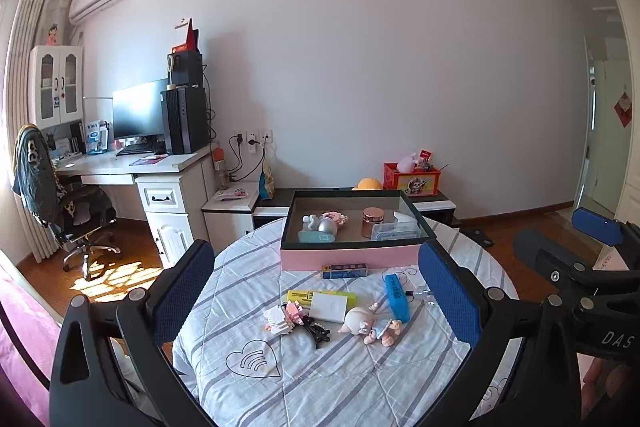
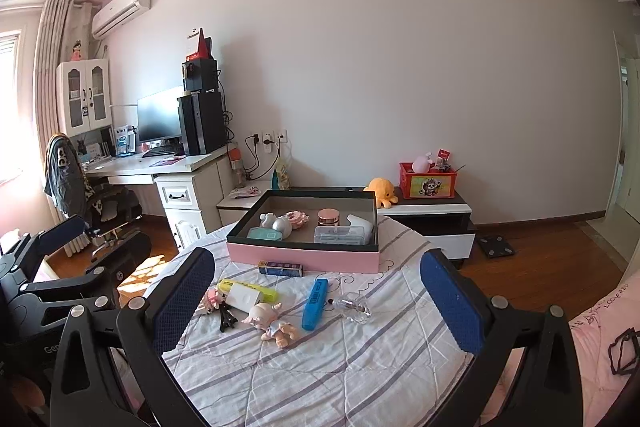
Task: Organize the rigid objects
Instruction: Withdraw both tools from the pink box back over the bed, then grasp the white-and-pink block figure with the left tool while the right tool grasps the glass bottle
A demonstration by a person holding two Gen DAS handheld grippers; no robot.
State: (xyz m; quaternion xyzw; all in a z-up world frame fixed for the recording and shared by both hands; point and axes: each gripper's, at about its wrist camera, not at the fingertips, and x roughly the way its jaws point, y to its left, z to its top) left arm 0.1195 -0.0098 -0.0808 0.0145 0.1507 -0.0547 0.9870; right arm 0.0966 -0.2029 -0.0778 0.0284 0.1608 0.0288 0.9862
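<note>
A pink box with a dark rim (image 1: 344, 257) (image 2: 304, 257) stands at the far side of a round table with a striped cloth (image 1: 320, 379) (image 2: 340, 367). It holds a rose-gold jar (image 1: 372, 221), a clear case and small trinkets. In front lie a small blue box (image 1: 344, 271), a yellow box (image 1: 320, 297), a blue bar (image 1: 398, 293) (image 2: 315, 303), a doll figure (image 1: 370, 325) (image 2: 272, 323), a pink block toy (image 1: 286, 317) and a clear bottle (image 2: 354, 307). My left gripper (image 1: 316, 291) and right gripper (image 2: 318, 297) hover open and empty above the near side.
A desk with monitor and computer tower (image 1: 184, 119) and an office chair (image 1: 72, 211) stand to the left. A low cabinet behind the table carries a red crate (image 1: 412, 179) and an orange plush (image 2: 382, 191). A pink bed (image 2: 604, 339) lies to the right.
</note>
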